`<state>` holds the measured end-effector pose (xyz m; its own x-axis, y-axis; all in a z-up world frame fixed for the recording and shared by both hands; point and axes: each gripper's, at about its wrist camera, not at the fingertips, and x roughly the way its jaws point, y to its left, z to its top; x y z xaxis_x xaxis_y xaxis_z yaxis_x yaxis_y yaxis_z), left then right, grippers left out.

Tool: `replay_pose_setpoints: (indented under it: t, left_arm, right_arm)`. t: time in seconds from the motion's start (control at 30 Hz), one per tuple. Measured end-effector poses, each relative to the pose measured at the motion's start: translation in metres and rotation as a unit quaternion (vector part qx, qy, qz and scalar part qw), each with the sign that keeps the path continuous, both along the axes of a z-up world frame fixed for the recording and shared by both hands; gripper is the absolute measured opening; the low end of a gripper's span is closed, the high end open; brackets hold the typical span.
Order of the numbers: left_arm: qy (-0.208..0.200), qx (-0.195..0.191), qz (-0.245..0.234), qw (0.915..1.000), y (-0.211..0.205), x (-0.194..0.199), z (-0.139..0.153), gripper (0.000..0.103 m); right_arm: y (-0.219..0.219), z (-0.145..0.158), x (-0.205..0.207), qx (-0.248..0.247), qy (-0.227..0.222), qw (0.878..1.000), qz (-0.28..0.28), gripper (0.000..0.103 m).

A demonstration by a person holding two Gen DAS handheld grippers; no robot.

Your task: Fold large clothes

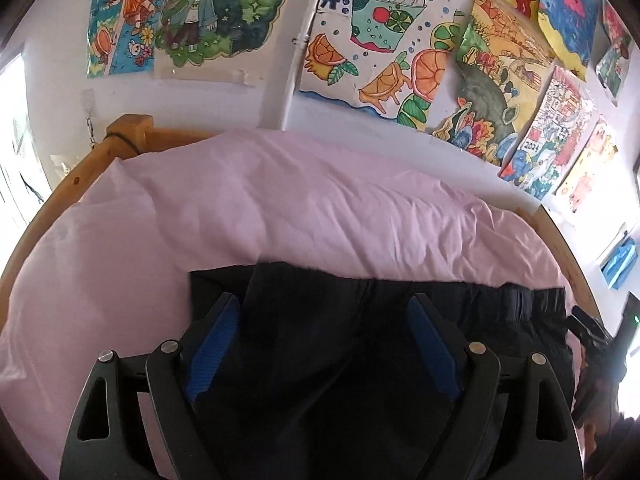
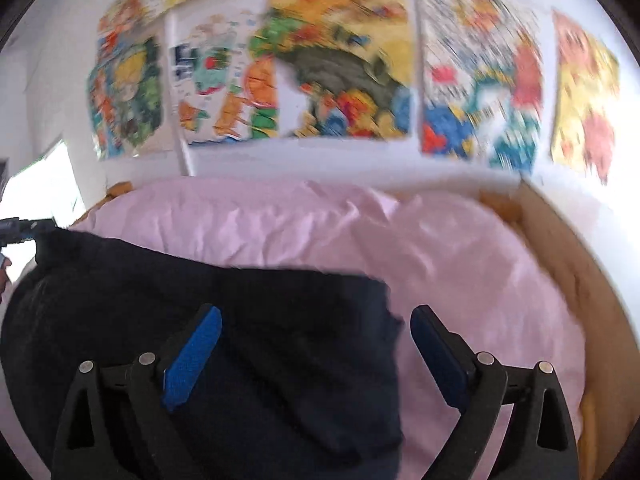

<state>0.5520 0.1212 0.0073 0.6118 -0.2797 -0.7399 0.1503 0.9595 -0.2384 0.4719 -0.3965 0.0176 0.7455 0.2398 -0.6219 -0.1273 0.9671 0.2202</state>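
Here, the dark garment [image 1: 360, 340] lies flat on the pink bedsheet [image 1: 280, 208], filling the lower centre of my left wrist view; its far edge runs straight from 9 to 3 o'clock, with an elastic waistband [image 1: 516, 300] gathered at 3 o'clock. In my right wrist view the same garment [image 2: 260, 340] occupies the 7 to 9 o'clock side, and its right edge drops ragged toward 6 o'clock. Bare sheet [image 2: 460, 260] lies open from 12 round to 4 o'clock there, bounded by the wooden bed frame [image 2: 560, 248]; in the left view the frame [image 1: 128, 132] curves round at 10 o'clock. Children's drawings [image 1: 372, 40] cover the wall beyond.

The right wrist view is motion-blurred, so the drawings [image 2: 340, 60] and the cloth's texture are hard to make out. The garment's near part is cut off by the lower frame edge and hidden behind both grippers. I cannot tell whether it is already folded.

The left gripper [image 1: 324, 348] has its blue pads [image 1: 212, 352] spread wide over the garment, gripping nothing. The right gripper [image 2: 316, 356] is likewise spread wide, its left pad [image 2: 192, 360] over the cloth, its right pad [image 2: 436, 356] over bare sheet, holding nothing.
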Motion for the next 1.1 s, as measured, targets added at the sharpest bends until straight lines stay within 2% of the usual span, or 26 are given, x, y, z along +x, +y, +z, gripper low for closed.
replay_pose_setpoints:
  t: [0.17, 0.27, 0.33, 0.4, 0.5, 0.6, 0.7, 0.73, 0.8, 0.87, 0.93, 1.03, 1.1]
  left_arm:
    - [0.028, 0.047, -0.010, 0.9985, 0.014, -0.013, -0.020, 0.082]
    - [0.053, 0.096, 0.029, 0.9936, 0.016, -0.008, -0.041, 0.082]
    - [0.055, 0.095, 0.048, 0.9928, 0.018, -0.006, -0.051, 0.082]
    - [0.066, 0.076, 0.069, 0.9926, 0.023, -0.004, -0.063, 0.082]
    - [0.075, 0.058, 0.087, 0.9917, 0.028, -0.002, -0.077, 0.084]
    - [0.073, 0.048, 0.092, 0.9919, 0.033, -0.004, -0.076, 0.084]
    - [0.034, 0.042, 0.122, 0.9910, 0.039, -0.018, -0.052, 0.083]
    - [0.019, 0.040, 0.126, 0.9911, 0.037, -0.023, -0.044, 0.083]
    - [-0.011, 0.037, 0.110, 0.9932, 0.024, -0.036, -0.026, 0.083]
    - [-0.042, 0.051, 0.081, 0.9945, 0.000, -0.048, -0.010, 0.084]
    - [-0.063, 0.075, 0.047, 0.9941, -0.032, -0.060, -0.001, 0.094]
    - [-0.078, 0.098, 0.012, 0.9920, -0.078, -0.067, -0.005, 0.098]
    - [-0.076, 0.130, -0.010, 0.9885, -0.111, -0.061, -0.020, 0.098]
  right_arm:
    - [-0.035, -0.037, 0.000, 0.086, 0.068, 0.994, -0.030, 0.096]
    - [-0.047, -0.047, -0.001, 0.110, 0.083, 0.989, -0.050, 0.096]
    - [-0.046, -0.050, 0.000, 0.101, 0.088, 0.989, -0.064, 0.096]
    - [-0.042, -0.053, 0.004, 0.082, 0.088, 0.990, -0.071, 0.096]
    - [-0.028, -0.057, 0.010, 0.032, 0.086, 0.993, -0.076, 0.096]
    - [-0.022, -0.057, 0.011, 0.002, 0.078, 0.994, -0.079, 0.096]
    - [-0.016, -0.039, 0.003, -0.066, 0.036, 0.993, -0.092, 0.096]
    - [-0.010, -0.028, -0.003, -0.097, 0.006, 0.991, -0.093, 0.096]
    - [0.000, -0.008, -0.015, -0.123, -0.039, 0.988, -0.089, 0.096]
    - [0.015, 0.015, -0.032, -0.114, -0.071, 0.989, -0.068, 0.097]
    - [0.028, 0.026, -0.041, -0.095, -0.081, 0.991, -0.052, 0.103]
    - [0.052, 0.027, -0.041, -0.058, -0.064, 0.996, -0.010, 0.103]
    - [0.069, 0.019, -0.038, -0.069, -0.055, 0.996, 0.012, 0.103]
